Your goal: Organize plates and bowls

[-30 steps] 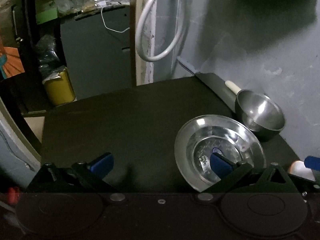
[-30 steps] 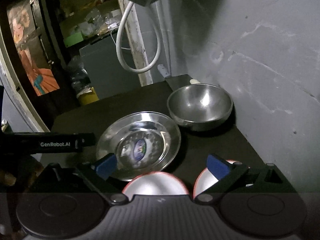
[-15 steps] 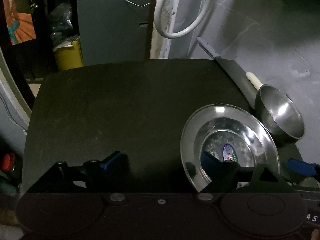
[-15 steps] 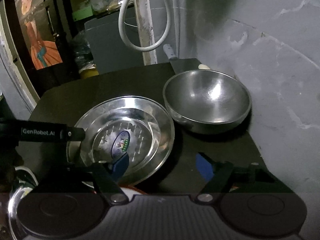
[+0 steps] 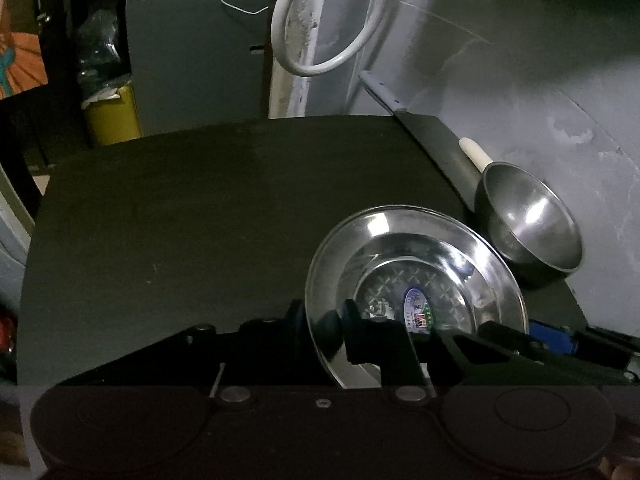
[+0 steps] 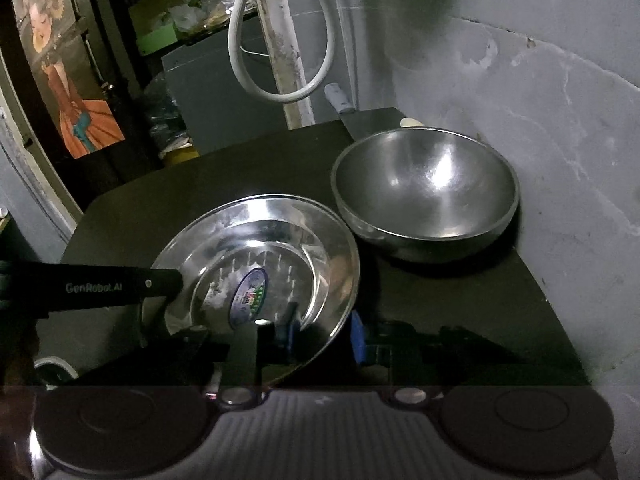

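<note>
1. a steel plate lies on the dark bench, toward its right side near the grey wall; a round printed sticker sits in the plate's centre.
2. the left hand-held gripper has just been closing its jaws and now clamps the plate's near-left rim; one pad lies inside the plate, the other just outside the edge.
3. the right hand-held gripper has likewise just been closing and pinches the plate's near-right rim; its blue pads stand on either side of the edge.
4. in the right wrist view the black finger of the left hand-held gripper reaches in from the left and meets the plate's left rim; it bears white lettering.
5. the plate looks tilted in the right wrist view, though whether it is clear of the bench i cannot tell.
6. a steel bowl stands upright just beyond the plate, next to the wall; the two rims are close, and i cannot tell whether they touch.
7. a cream-coloured handle pokes out behind the bowl.
8. a white hose loop hangs above the far edge of the bench; a yellow bin stands on the floor to the far left.
</note>
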A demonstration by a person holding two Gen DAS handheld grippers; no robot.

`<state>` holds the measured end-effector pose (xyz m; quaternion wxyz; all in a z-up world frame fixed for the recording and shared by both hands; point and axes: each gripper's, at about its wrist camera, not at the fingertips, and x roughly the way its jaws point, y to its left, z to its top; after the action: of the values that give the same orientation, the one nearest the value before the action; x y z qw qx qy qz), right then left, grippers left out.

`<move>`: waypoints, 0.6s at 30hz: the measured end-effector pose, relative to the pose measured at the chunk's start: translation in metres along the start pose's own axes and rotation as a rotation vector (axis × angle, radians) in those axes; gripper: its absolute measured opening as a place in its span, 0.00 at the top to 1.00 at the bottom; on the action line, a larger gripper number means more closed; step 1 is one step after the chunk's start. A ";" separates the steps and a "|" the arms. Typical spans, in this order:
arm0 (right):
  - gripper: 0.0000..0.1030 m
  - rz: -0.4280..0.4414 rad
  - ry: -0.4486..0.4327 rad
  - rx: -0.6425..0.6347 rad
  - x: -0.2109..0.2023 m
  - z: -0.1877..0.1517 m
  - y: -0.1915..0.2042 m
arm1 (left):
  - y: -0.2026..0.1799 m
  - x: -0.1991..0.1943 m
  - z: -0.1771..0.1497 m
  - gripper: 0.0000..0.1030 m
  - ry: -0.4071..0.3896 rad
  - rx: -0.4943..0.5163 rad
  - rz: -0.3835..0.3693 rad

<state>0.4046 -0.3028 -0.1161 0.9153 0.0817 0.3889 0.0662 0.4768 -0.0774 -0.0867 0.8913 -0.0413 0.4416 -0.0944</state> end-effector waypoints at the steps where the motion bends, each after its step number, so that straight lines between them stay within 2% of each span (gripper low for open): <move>1: 0.72 0.007 -0.004 0.001 -0.001 0.000 0.001 | 0.001 -0.001 0.000 0.80 -0.003 -0.002 0.000; 8: 0.72 0.042 -0.052 -0.022 -0.019 0.001 0.022 | 0.017 -0.027 0.000 0.80 -0.052 -0.011 0.002; 18: 0.72 0.128 -0.101 -0.043 -0.065 -0.013 0.071 | 0.054 -0.095 -0.020 0.80 -0.118 0.004 0.020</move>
<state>0.3460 -0.2445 -0.0651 0.9291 0.0900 0.3348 0.1288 0.4117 -0.0052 -0.0326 0.9169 -0.0404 0.3882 -0.0837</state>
